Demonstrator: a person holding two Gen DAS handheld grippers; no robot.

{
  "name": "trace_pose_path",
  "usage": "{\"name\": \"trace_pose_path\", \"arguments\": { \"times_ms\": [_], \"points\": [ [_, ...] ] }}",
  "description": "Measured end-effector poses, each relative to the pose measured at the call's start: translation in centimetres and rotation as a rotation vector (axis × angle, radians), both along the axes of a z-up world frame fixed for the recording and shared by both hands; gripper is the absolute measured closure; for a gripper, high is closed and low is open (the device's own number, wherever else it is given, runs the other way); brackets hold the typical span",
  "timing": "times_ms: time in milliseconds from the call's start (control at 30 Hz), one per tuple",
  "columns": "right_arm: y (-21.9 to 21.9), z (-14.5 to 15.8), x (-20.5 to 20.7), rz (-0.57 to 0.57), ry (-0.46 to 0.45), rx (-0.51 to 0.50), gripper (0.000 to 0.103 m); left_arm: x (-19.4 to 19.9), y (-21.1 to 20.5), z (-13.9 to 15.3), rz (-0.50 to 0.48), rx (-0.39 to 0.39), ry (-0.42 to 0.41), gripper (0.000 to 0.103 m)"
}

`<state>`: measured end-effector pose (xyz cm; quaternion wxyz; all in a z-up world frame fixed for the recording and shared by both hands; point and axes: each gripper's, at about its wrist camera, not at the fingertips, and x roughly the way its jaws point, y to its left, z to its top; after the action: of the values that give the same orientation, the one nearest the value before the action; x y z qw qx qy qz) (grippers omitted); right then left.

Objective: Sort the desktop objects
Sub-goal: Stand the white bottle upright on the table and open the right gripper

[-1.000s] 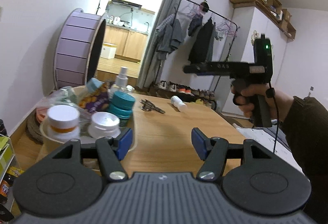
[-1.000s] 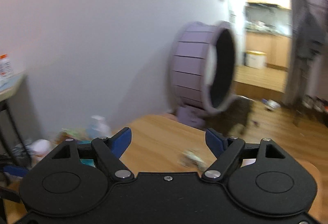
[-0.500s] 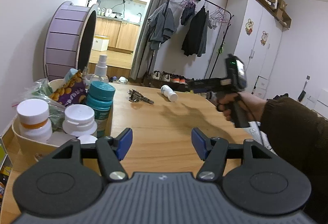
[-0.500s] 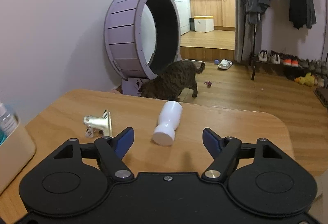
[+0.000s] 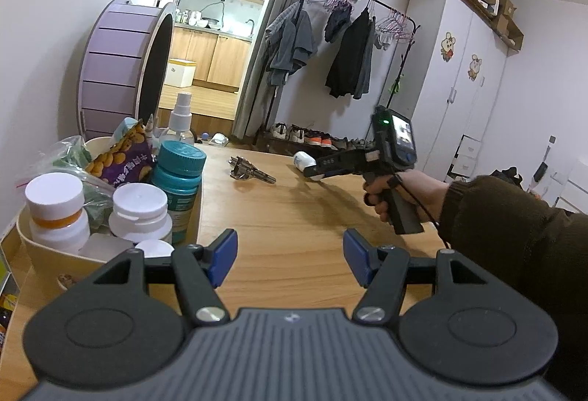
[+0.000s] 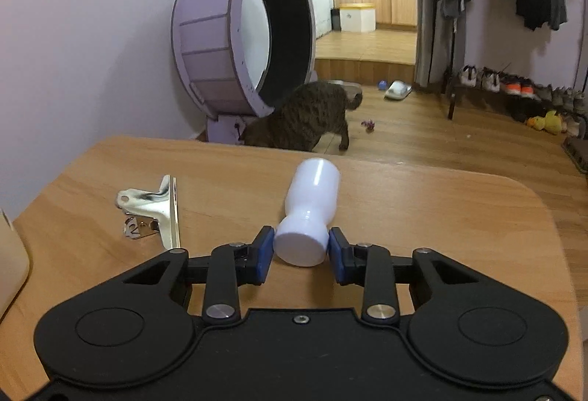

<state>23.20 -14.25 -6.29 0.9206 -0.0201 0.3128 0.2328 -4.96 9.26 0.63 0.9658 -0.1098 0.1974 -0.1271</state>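
A small white bottle (image 6: 310, 210) lies on its side on the wooden table (image 6: 422, 217). My right gripper (image 6: 300, 252) has its blue pads on either side of the bottle's cap end, touching or nearly touching it. A silver metal clip (image 6: 156, 208) lies to the bottle's left. In the left wrist view the bottle (image 5: 304, 160) and the clip (image 5: 250, 171) are at the far side of the table, with the right gripper (image 5: 312, 172) at the bottle. My left gripper (image 5: 288, 256) is open and empty above the table's near part.
A beige basket (image 5: 44, 259) at the left holds white jars, a teal-capped bottle (image 5: 180, 180), a snack bag and a spray bottle. A cat (image 6: 305, 120) stands on the floor beyond the table by a purple wheel (image 6: 235, 41). A clothes rack (image 5: 352, 52) stands behind.
My right gripper has swung round, come down to the white bottle and closed its jaws around the cap end. My left gripper has stayed open, shifting slightly.
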Motion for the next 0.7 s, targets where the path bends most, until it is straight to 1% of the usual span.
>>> {"name": "trace_pose_path", "arguments": {
  "times_ms": [267,467,600,700],
  "points": [
    [-2.7,2.8,-5.8,0.074,-0.067,0.028,0.071,-0.1,-0.2,0.1,-0.005,0.014,-0.004,0.04],
    [-3.2,4.9,-10.1,0.143,-0.111,0.057,0.071,0.0,-0.6,0.0,-0.009,0.028,-0.002,0.04],
    [-2.7,5.1,-13.0,0.209,-0.106,0.074,0.071,0.2,-1.1,-0.2,-0.019,0.048,0.002,0.04],
    [-1.9,4.6,-14.7,0.274,-0.088,0.067,0.071,0.2,-1.5,-0.3,-0.028,0.069,0.001,0.04]
  ]
}}
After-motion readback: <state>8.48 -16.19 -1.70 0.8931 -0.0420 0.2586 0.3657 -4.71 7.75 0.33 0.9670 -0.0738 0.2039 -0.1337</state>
